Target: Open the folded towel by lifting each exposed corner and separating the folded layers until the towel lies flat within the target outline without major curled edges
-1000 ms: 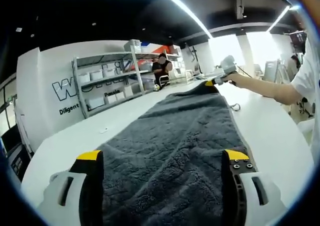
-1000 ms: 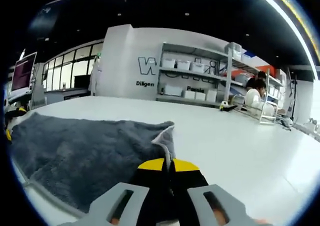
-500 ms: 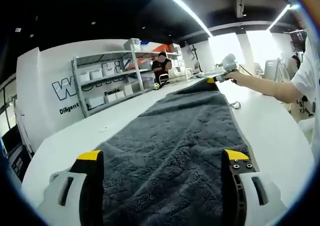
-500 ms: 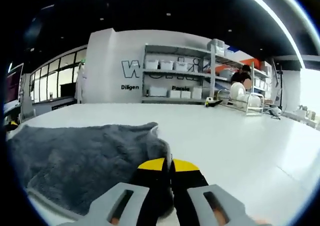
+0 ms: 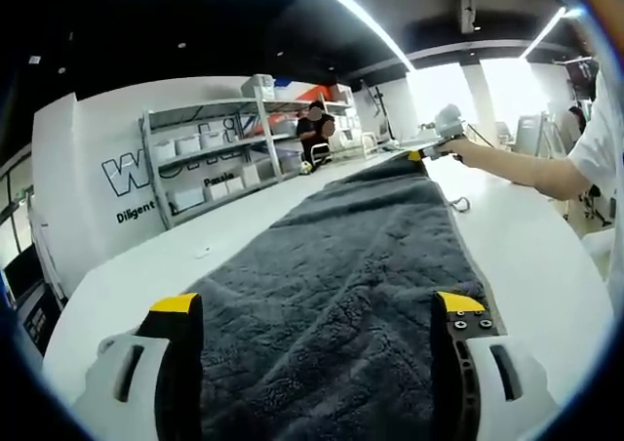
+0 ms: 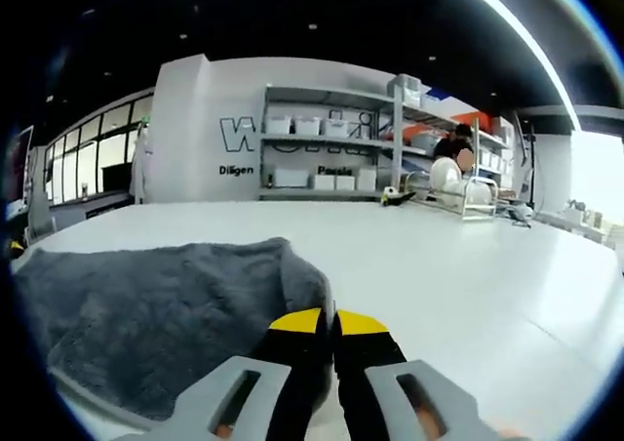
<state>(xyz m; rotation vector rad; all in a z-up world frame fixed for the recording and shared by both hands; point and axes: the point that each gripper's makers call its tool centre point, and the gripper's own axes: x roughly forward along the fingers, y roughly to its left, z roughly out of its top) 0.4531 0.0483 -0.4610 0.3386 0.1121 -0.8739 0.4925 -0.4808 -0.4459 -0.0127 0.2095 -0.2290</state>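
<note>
A dark grey towel (image 5: 361, 256) stretches across the white table (image 5: 175, 260) away from my left gripper (image 5: 317, 309), whose yellow-tipped jaws stand wide open over its near end. At the far end, a person's hand holds my right gripper (image 5: 429, 151) at the towel's far corner. In the right gripper view the towel (image 6: 156, 314) spreads to the left, and my right gripper (image 6: 330, 321) is shut on its corner, held low over the table (image 6: 468, 275).
Shelving (image 6: 331, 158) with white bins stands against the far wall, and a dish rack (image 6: 458, 192) sits on the table's far side. A person (image 5: 314, 129) stands by the shelves. The holder's arm (image 5: 531, 173) reaches across on the right.
The right gripper has drawn the towel corner further out, and its view has swung right. The corner's pale upturned edge has flattened out of sight. The left gripper has stayed still.
</note>
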